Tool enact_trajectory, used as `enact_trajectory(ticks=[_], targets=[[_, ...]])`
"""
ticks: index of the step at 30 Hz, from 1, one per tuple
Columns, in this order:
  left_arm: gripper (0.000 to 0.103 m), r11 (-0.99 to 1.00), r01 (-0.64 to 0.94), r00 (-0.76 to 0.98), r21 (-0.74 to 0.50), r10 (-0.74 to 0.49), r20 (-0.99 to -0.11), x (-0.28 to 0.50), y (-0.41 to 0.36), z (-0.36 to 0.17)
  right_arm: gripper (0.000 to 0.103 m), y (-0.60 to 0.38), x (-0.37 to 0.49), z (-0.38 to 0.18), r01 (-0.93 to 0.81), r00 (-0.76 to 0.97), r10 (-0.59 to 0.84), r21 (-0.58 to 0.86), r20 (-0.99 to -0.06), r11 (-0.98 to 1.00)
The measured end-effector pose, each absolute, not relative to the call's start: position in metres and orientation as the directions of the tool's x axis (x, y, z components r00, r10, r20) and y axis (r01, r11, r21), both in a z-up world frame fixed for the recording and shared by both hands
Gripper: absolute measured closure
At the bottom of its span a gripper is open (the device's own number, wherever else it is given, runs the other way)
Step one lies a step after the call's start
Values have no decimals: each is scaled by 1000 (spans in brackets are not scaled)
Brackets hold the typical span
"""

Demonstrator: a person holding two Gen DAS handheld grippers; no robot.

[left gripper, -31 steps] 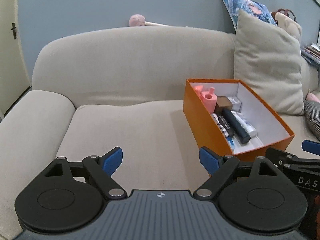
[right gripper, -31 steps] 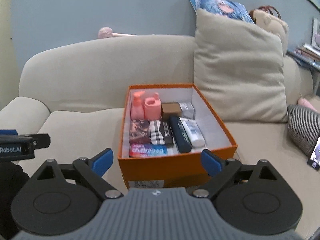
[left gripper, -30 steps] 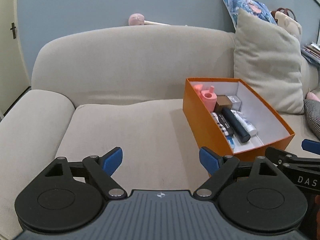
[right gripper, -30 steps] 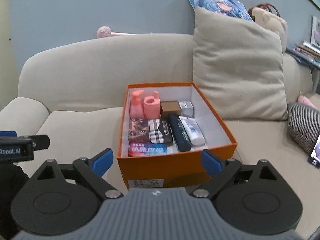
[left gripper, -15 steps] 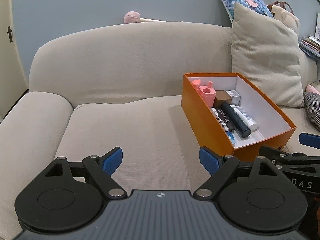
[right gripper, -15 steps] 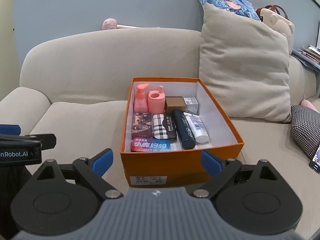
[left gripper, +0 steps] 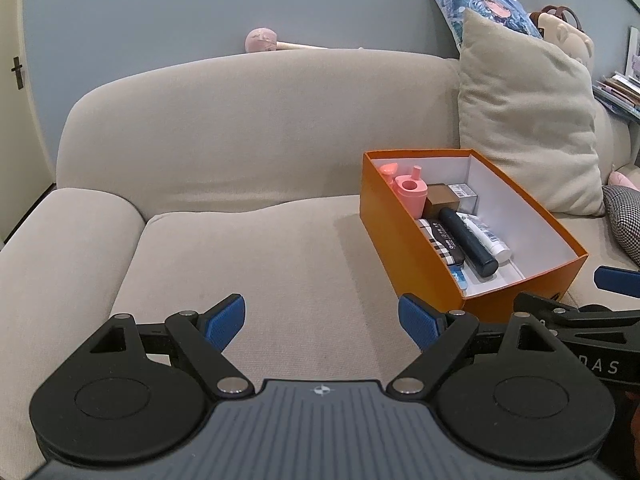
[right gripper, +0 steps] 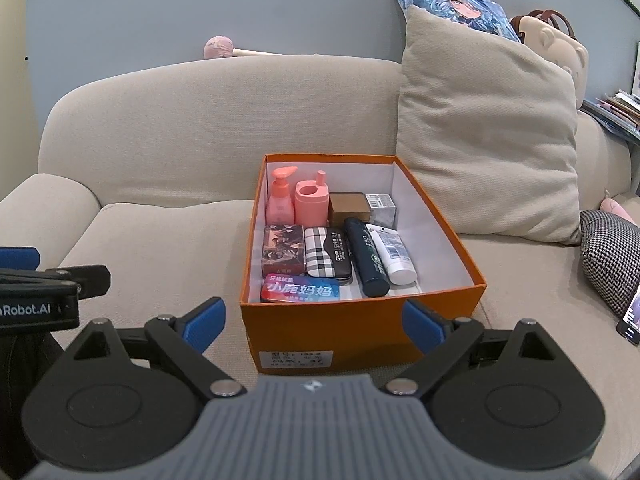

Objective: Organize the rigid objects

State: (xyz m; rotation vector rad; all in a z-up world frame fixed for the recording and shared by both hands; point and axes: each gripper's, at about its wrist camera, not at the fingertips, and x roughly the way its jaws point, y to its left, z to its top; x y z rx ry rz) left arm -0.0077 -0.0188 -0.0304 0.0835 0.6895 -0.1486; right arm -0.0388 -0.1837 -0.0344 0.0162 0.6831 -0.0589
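An orange box (right gripper: 360,328) sits on the beige sofa seat and also shows in the left wrist view (left gripper: 404,240). Inside it are a pink pump bottle (right gripper: 280,200), a pink container (right gripper: 312,202), a brown box (right gripper: 349,209), a silver box (right gripper: 382,208), a plaid case (right gripper: 327,254), a dark tube (right gripper: 366,262), a white tube (right gripper: 394,256) and flat packets (right gripper: 300,292). My right gripper (right gripper: 316,322) is open and empty just in front of the box. My left gripper (left gripper: 322,320) is open and empty over the seat, left of the box.
A large beige cushion (right gripper: 488,136) leans on the sofa back right of the box. A houndstooth cushion (right gripper: 612,260) and a phone (right gripper: 630,320) lie at far right. The sofa armrest (left gripper: 60,260) is at left. A pink massage hammer (left gripper: 262,40) rests on the sofa back.
Both grippers have drawn back and risen slightly, so the box looks a little farther and more of its inside shows. Nothing was grasped or released.
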Motion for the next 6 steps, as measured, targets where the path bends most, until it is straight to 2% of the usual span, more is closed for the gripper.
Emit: enact_trajectory(ticks=[6], targets=[[2, 986, 167, 763, 27, -112, -636, -9, -20, -30, 8, -184, -39, -34, 60, 774, -49, -4, -631, 998]])
